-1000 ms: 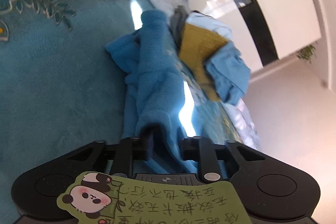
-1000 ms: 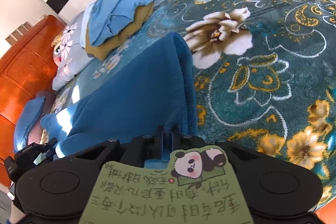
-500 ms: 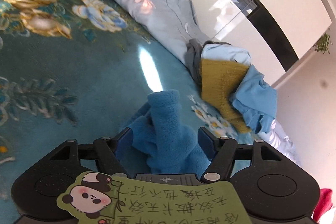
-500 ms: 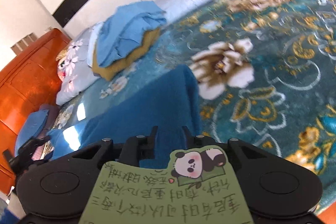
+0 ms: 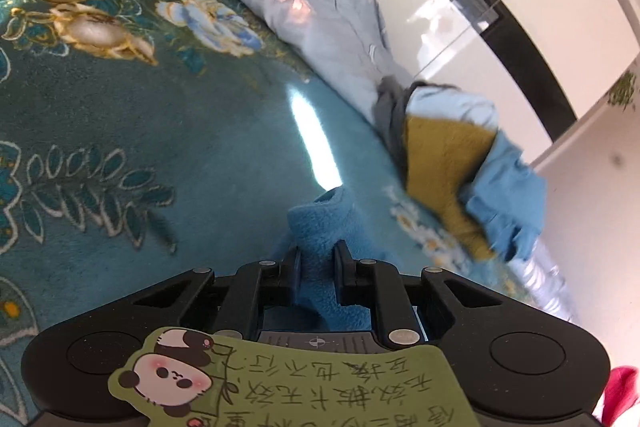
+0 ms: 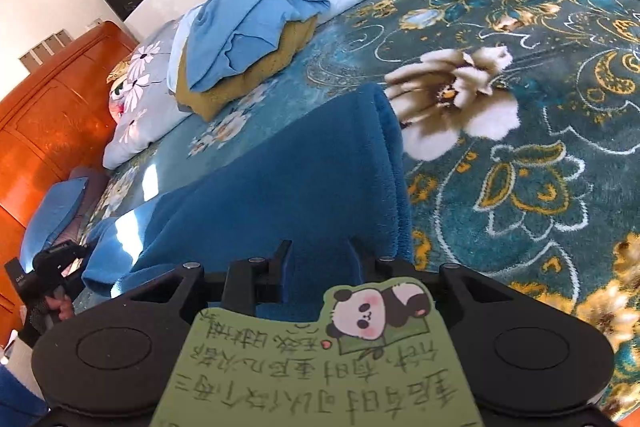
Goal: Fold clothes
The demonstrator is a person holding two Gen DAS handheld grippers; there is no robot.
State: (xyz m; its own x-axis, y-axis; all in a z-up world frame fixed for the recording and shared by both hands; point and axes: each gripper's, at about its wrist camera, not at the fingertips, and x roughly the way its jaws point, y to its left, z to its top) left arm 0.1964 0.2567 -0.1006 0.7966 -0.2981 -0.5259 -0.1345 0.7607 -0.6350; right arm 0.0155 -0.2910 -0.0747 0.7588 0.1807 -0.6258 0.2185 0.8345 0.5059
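Each gripper carries a green panda note [image 5: 280, 379] [image 6: 320, 359] of handwritten Chinese, upside down and unreadable.

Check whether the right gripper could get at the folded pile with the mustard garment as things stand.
Probably not yet: the right gripper has the blue fleece garment between its jaws, and the folded pile lies farther back on the bed. The blanket between looks bare.

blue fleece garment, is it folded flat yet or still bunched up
Partly folded, not flat. The blue fleece garment lies doubled with a rounded fold edge, while its far end is bunched between the closing left gripper jaws.
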